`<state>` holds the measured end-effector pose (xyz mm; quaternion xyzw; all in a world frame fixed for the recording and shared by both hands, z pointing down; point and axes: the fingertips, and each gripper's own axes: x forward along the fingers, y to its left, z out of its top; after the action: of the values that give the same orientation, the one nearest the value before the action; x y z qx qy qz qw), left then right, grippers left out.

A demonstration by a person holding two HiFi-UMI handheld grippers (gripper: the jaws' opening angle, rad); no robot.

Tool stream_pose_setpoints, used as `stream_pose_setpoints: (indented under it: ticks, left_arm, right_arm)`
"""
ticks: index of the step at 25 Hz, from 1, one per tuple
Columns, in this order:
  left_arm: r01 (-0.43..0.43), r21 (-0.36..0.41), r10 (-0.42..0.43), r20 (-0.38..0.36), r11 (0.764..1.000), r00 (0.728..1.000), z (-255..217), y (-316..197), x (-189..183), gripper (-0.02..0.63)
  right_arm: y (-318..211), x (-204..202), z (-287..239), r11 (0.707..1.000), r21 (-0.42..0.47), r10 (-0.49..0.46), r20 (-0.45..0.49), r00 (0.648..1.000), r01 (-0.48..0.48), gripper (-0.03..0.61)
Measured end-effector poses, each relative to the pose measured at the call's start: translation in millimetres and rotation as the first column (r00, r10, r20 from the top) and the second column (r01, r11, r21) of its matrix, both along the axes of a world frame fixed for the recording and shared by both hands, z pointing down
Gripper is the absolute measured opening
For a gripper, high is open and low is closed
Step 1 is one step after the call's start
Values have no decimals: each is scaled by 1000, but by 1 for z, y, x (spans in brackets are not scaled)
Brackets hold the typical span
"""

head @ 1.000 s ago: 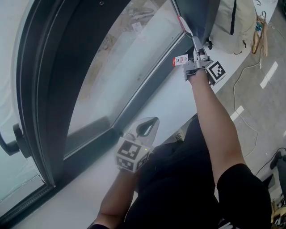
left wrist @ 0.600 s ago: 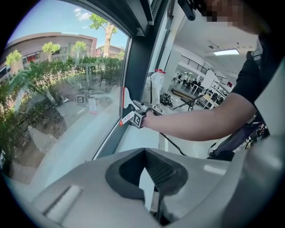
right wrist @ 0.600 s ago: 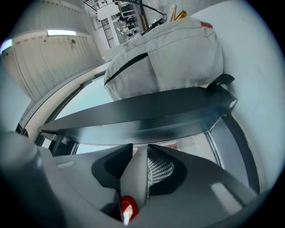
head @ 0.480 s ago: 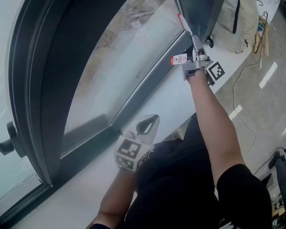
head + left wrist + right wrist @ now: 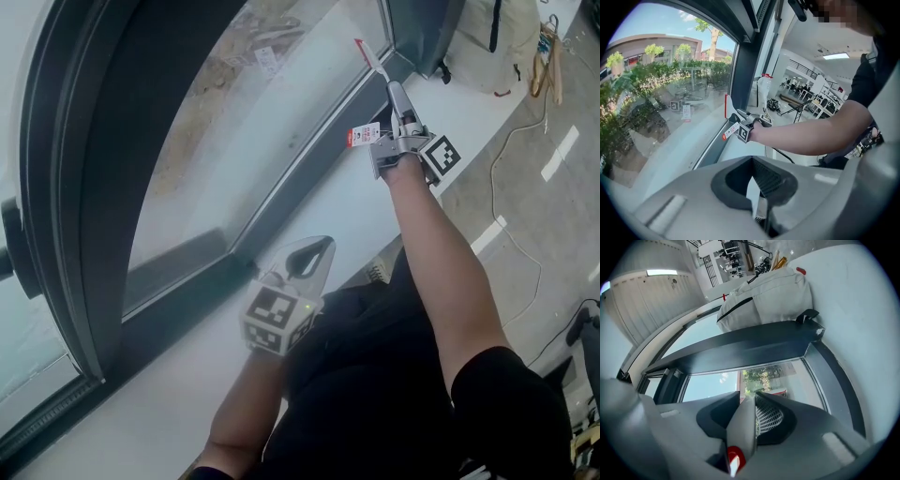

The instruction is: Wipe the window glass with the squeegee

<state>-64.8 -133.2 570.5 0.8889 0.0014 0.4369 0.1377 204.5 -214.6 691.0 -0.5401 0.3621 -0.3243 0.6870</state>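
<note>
My right hand-held gripper (image 5: 398, 111) is clamped on the grey handle of the squeegee (image 5: 370, 58). In the right gripper view that handle fills the space between the jaws, with a red eyelet at its near end. My right arm (image 5: 441, 253) is stretched out to the far right. The squeegee runs on past the jaws to a red-edged blade that lies against the glass (image 5: 272, 103), close to the pane's far right corner and just beside the dark frame (image 5: 281, 211). From the left gripper view the blade stands upright on the pane. A white and red tag (image 5: 364, 134) hangs just left of the right gripper, above the white sill (image 5: 328, 220).

My left hand-held gripper (image 5: 317, 258) is clenched with nothing in it. Its tips meet, and only a thin pale slit shows between the pads. It hangs near me above the sill, well apart from the squeegee, and points along the sill toward the right gripper.

Through the glass I see greenery (image 5: 642, 89) and a low building (image 5: 651, 44) under a blue sky. Past the far end of the frame sits a pale bag (image 5: 487, 37) with a dark stripe. Grey floor (image 5: 562, 216) spreads out to the right of the sill.
</note>
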Motion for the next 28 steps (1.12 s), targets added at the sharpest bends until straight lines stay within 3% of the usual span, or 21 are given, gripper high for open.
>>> stream_pose_setpoints:
  ticks: [16, 21, 28]
  left_arm:
    - [-1, -8, 1, -12, 1000, 1000, -5, 8, -56, 0]
    - [-7, 1, 7, -44, 1000, 999, 1, 1, -111, 0]
    - [7, 9, -7, -8, 1000, 1000, -3, 2, -96, 0]
  right_arm:
    - [-2, -160, 1, 987, -32, -158, 25, 987, 159, 130]
    - [-17, -233, -3, 979, -25, -201, 10, 980, 201, 130]
    - [-20, -240, -4, 968, -25, -248, 33, 968, 249, 130]
